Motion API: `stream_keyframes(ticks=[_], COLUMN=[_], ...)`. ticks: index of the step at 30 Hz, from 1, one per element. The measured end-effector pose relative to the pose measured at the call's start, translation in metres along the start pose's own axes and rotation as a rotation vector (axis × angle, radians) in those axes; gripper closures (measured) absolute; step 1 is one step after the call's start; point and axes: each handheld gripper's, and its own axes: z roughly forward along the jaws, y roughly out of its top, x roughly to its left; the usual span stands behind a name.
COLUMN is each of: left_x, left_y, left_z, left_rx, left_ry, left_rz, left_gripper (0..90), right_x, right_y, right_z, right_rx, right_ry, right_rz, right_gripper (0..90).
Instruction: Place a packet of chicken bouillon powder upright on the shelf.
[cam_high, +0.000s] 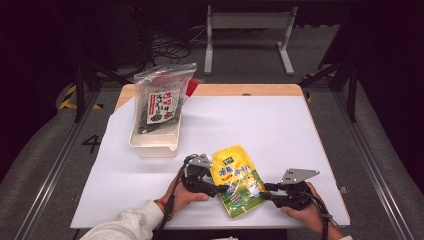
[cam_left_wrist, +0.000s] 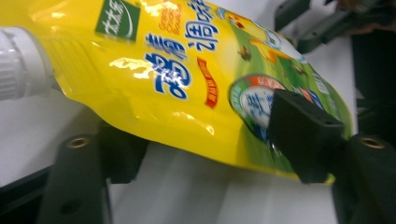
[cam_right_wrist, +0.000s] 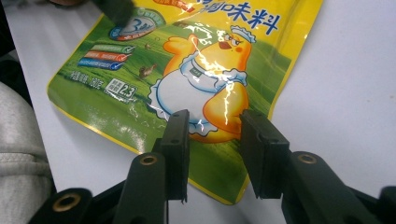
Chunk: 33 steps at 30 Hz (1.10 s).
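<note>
Broadly, the table (cam_high: 280, 130) is a wide flat rectangle under a smooth matte white sheet, with a strip of pale wood bare along its far edge; everything else is placed from the yellow pouch (cam_high: 237, 180), which lies flat near the table's near edge. Beyond the pouch and to its left stands a cream plastic bin (cam_high: 150, 145), rectangular with rounded corners; a clear crinkled bag (cam_high: 162, 95) of dark seaweed with a red-and-white label stands upright in it, taller than the bin's walls; a red scrap (cam_high: 192, 86) shows just behind the bag. The pouch itself is glossy soft film, wrinkled and catching glare, yellow at the top and green toward the bottom, printed with a cartoon chick in a white apron (cam_right_wrist: 210, 79); a ribbed white screw cap (cam_left_wrist: 18, 63) sits at one top corner. The left gripper (cam_high: 220, 189), matte black with a grey three-cornered plate, meets the pouch's left edge; its jaws stand partly open across the pouch, one black pad lying on the printed face, the other low beside the underside, so a firm pinch cannot be told. The right gripper (cam_right_wrist: 212, 149) rests at the pouch's lower right corner; its jaws stand apart over the film, gripping nothing. A grey knit sleeve (cam_high: 130, 225) lies left of the pouch.
</note>
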Motion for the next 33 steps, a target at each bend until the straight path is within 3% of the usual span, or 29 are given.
stream_keyframes(ticks=[1, 3, 4, 7, 11, 13, 16, 17, 22, 23, 24, 29, 33], left_x=[0.000, -0.007, -0.008, -0.004, -0.010, -0.010, -0.010, -0.010, -0.014, -0.016, -0.019, -0.022, -0.016], left_y=[0.000, 0.004, 0.005, 0.007, 0.010, 0.013, 0.017, 0.019, 0.025, 0.027, 0.030, 0.035, 0.035], left_z=[0.000, 0.008, 0.009, 0.009, 0.006, 0.002, -0.008, -0.014, -0.037, -0.039, -0.046, -0.060, -0.069], left_rx=[0.000, 0.003, -0.002, -0.008, -0.060, -0.089, -0.136, -0.157, -0.256, -0.263, -0.265, -0.284, -0.302], left_ry=[0.000, 0.014, 0.009, 0.007, 0.057, 0.058, 0.060, 0.059, 0.075, 0.077, 0.098, 0.134, 0.137], left_rz=[0.000, 0.040, 0.047, 0.025, 0.094, 0.116, 0.132, 0.141, 0.190, 0.202, 0.242, 0.298, 0.285], left_gripper=[42.4, 45.6, 52.2, 66.9, 82.3, 84.7, 87.2, 88.1, 88.5, 88.5, 88.5, 89.2, 89.5], right_x=[0.000, 0.000, 0.000, 0.001, 0.002, 0.005, 0.010, 0.010, 0.006, 0.006, 0.007, 0.010, 0.008], right_y=[0.000, 0.000, 0.000, 0.000, 0.000, 0.001, 0.002, 0.002, 0.001, 0.001, 0.001, 0.003, 0.004], right_z=[0.000, 0.000, 0.000, 0.000, 0.000, 0.000, 0.000, -0.002, -0.005, -0.006, -0.006, -0.009, -0.008], right_rx=[-0.009, -0.013, -0.014, -0.019, -0.032, -0.035, -0.034, -0.058, -0.103, -0.107, -0.108, -0.113, -0.115], right_ry=[-0.001, 0.000, -0.003, -0.011, -0.020, -0.042, -0.064, -0.044, -0.058, -0.060, -0.068, -0.103, -0.107], right_rz=[-0.002, -0.002, -0.002, -0.007, -0.020, -0.047, -0.075, -0.069, -0.027, -0.029, -0.034, -0.068, -0.061], right_gripper=[64.1, 64.3, 65.6, 65.7, 64.0, 49.0, 47.8, 41.2, 36.5, 35.8, 34.9, 32.9, 31.6])
